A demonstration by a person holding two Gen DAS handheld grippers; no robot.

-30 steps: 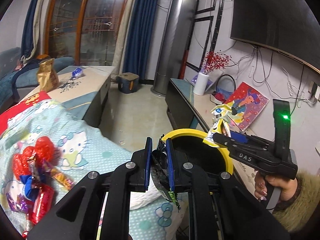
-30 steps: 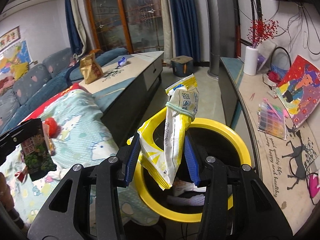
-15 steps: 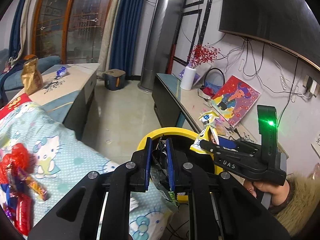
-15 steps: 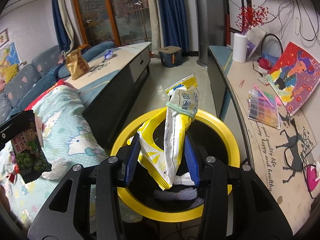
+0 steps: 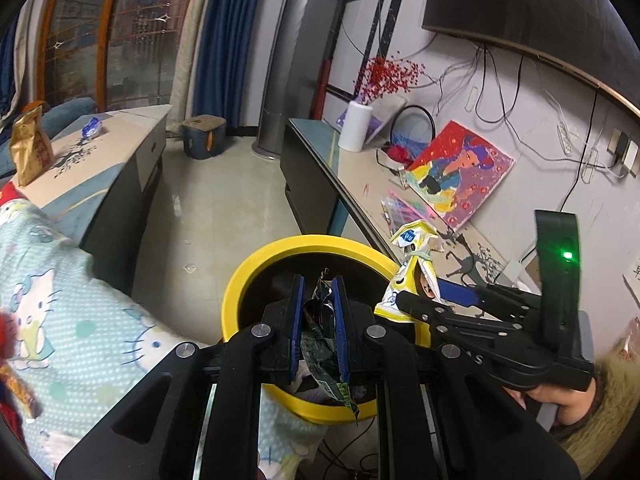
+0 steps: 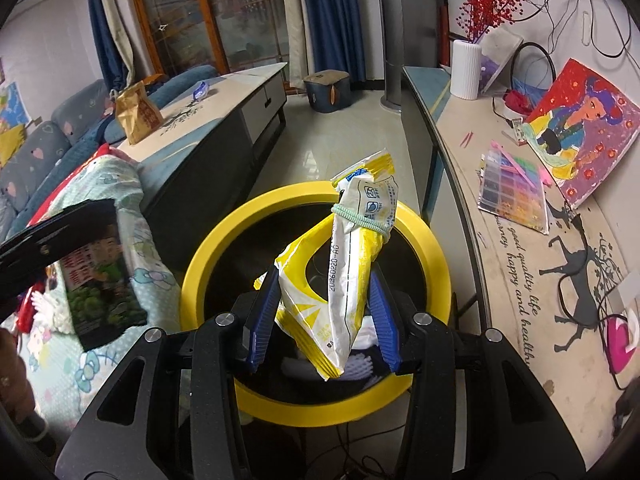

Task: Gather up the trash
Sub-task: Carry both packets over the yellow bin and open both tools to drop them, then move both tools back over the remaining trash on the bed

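My left gripper (image 5: 318, 304) is shut on a dark green snack wrapper (image 5: 324, 344) and holds it over the near rim of the yellow-rimmed trash bin (image 5: 256, 268). My right gripper (image 6: 324, 300) is shut on a yellow and white snack bag (image 6: 344, 264) tied with a green band, held above the bin's (image 6: 424, 240) opening. The right gripper and its bag (image 5: 410, 264) show at the right of the left wrist view. The left gripper's wrapper (image 6: 104, 280) shows at the left of the right wrist view. White trash (image 6: 360, 364) lies inside the bin.
A Hello Kitty blanket (image 5: 72, 320) lies left of the bin. A low table (image 6: 224, 116) behind it carries a brown bag (image 6: 138, 114) and a blue wrapper (image 6: 200, 90). A TV bench (image 6: 520, 260) with a painting (image 6: 580, 132), vase (image 6: 466, 68) and cables runs along the right.
Both grippers have moved toward the bin with their wrappers; it now looms larger and lies directly under them. The red candy wrappers on the blanket have nearly left the left wrist view.
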